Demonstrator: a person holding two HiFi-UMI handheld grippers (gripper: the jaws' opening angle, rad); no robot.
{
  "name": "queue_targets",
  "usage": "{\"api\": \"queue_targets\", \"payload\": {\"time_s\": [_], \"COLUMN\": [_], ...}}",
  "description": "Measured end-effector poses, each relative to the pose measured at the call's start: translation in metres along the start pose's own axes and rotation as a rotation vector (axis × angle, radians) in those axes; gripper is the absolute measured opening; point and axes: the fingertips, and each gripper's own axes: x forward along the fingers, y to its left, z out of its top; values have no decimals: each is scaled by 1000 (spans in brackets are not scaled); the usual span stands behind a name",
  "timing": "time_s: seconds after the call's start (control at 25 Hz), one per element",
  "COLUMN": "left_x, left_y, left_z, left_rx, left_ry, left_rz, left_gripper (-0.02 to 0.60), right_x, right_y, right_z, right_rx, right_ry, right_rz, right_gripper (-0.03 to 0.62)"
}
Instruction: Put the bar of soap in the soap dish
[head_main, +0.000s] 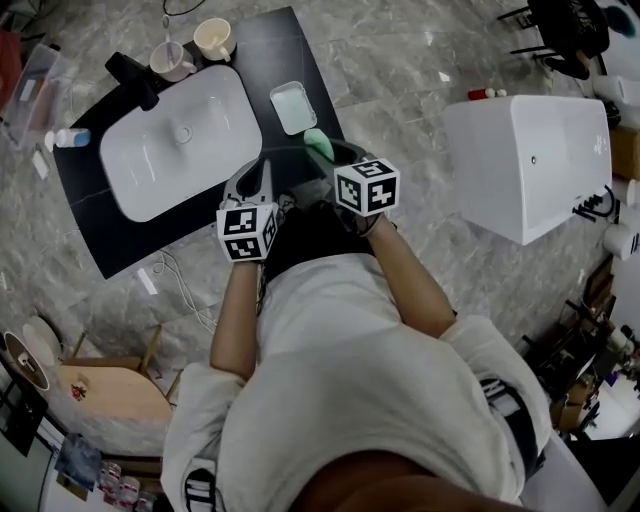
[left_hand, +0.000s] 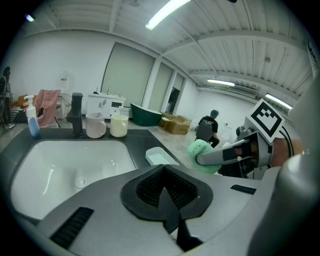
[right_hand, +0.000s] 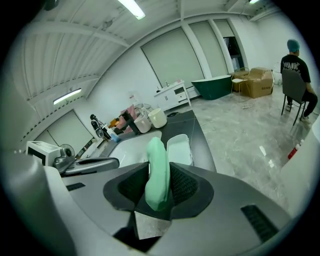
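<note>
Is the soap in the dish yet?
No, out. The right gripper holds the soap, and the dish lies empty.

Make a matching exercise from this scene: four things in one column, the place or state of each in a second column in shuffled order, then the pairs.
Things
1. bar of soap
2. soap dish
3. two mugs
4. left gripper

Places or states
A. shut, with nothing in it
B. empty, on the dark counter to the right of the basin
C. clamped on edge in the right gripper
D. behind the basin, next to the tap

Pairs: 1-C, 2-B, 3-D, 4-A
</note>
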Motion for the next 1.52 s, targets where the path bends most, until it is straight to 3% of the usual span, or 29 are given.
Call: {"api": "queue_targets", "payload": {"time_s": [0.24,1.52], "left_x": [9,70], "left_y": [5,37], "left_z": [-6,-1], "left_rx": [-29,-119], "left_ry": [18,104], "left_rz": [-10,64], "left_gripper": [17,17], "right_x": [11,84], "right_y": [-4,-43], "right_z": [-1,17], "right_rx": [86,218], "right_ry": [23,164], "right_rz": [26,83], "right_gripper": [127,127]}}
